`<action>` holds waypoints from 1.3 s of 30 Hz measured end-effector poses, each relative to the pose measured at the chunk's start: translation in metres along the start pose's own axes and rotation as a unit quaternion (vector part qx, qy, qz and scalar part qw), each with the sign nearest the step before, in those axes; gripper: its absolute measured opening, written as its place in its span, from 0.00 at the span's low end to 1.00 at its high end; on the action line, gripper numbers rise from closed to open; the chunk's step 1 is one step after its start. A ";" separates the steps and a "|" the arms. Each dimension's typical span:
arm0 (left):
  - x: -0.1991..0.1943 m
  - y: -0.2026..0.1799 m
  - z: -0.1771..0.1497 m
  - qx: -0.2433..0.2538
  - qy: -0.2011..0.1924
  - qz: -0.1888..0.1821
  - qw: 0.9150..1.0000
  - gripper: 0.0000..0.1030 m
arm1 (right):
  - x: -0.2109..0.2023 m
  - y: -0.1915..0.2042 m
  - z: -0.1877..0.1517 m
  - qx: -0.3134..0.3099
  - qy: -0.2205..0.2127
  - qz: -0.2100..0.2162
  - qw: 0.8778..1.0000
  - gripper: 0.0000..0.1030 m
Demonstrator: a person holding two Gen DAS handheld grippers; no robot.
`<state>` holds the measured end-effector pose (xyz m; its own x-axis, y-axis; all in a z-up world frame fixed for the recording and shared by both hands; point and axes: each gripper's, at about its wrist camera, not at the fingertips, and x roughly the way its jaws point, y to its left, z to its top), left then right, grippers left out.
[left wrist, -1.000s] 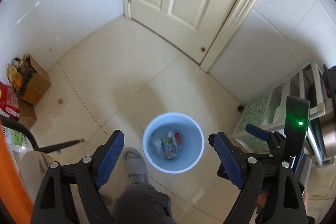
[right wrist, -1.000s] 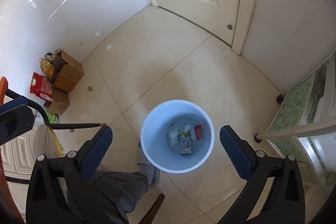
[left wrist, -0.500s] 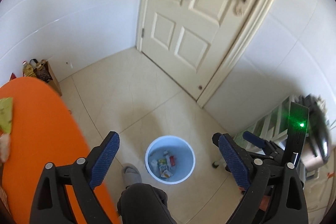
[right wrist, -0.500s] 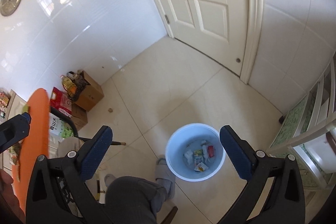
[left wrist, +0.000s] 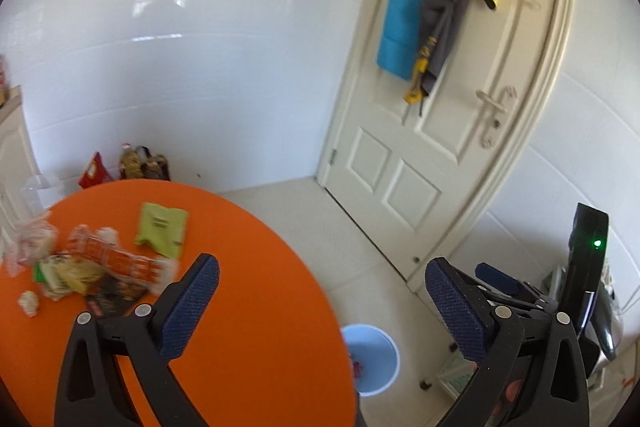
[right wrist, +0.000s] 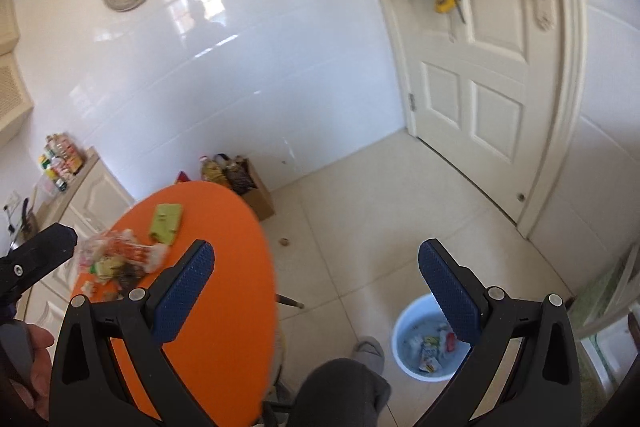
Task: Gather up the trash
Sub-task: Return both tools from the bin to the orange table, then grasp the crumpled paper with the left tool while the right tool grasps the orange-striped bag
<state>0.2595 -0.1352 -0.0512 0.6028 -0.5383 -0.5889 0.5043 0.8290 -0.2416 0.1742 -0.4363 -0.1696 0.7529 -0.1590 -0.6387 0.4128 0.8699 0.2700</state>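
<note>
- On the round orange table [left wrist: 248, 307], a blurred heap of crumpled wrappers & packets [left wrist: 92, 267] is seen, w/ a flat green packet [left wrist: 162, 229] just beside it.
- Left gripper [left wrist: 320, 307] is held above the table edge, jaws wide, nothing between them.
- Right gripper [right wrist: 316, 291] is likewise spread wide & empty.
- Pale blue round plastic bin [right wrist: 420, 343] is seen on the tiled floor, some trash inside, near a grey slipper [right wrist: 368, 349].

Left wrist view: from above the orange table [left wrist: 248, 307], facing wall and door [left wrist: 440, 131]. Right wrist view: further right, higher over the floor, facing likewise. Shared: table, door, blue bin [right wrist: 416, 367], litter pile [left wrist: 96, 267].
</note>
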 end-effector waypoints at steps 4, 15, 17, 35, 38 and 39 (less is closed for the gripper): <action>-0.040 0.016 -0.019 -0.014 -0.031 0.031 0.999 0.98 | -0.005 0.046 0.001 -0.027 -0.008 0.031 0.999 1.00; -0.166 0.044 -0.090 -0.041 -0.103 0.129 0.985 0.99 | -0.024 0.158 0.000 -0.107 -0.025 0.114 0.987 1.00; -0.182 0.051 -0.104 -0.049 -0.106 0.148 0.982 0.99 | -0.026 0.177 -0.002 -0.123 -0.026 0.128 0.984 1.00; -0.168 0.090 -0.119 -0.127 -0.071 0.250 0.957 0.99 | 0.024 0.274 -0.021 -0.226 0.010 0.178 0.958 1.00; -0.146 0.113 -0.119 -0.143 -0.041 0.259 0.954 0.99 | 0.044 0.277 -0.021 -0.233 0.025 0.171 0.957 1.00; -0.140 0.122 -0.117 -0.146 -0.034 0.260 0.954 0.99 | 0.050 0.278 -0.022 -0.233 0.030 0.168 0.957 1.00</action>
<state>0.1646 0.0588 -0.0884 0.7680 -0.0437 -0.6389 -0.0610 0.9882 -0.1408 0.3156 -0.1926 -0.1424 0.7667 0.1805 -0.6160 -0.1314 0.9835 0.1247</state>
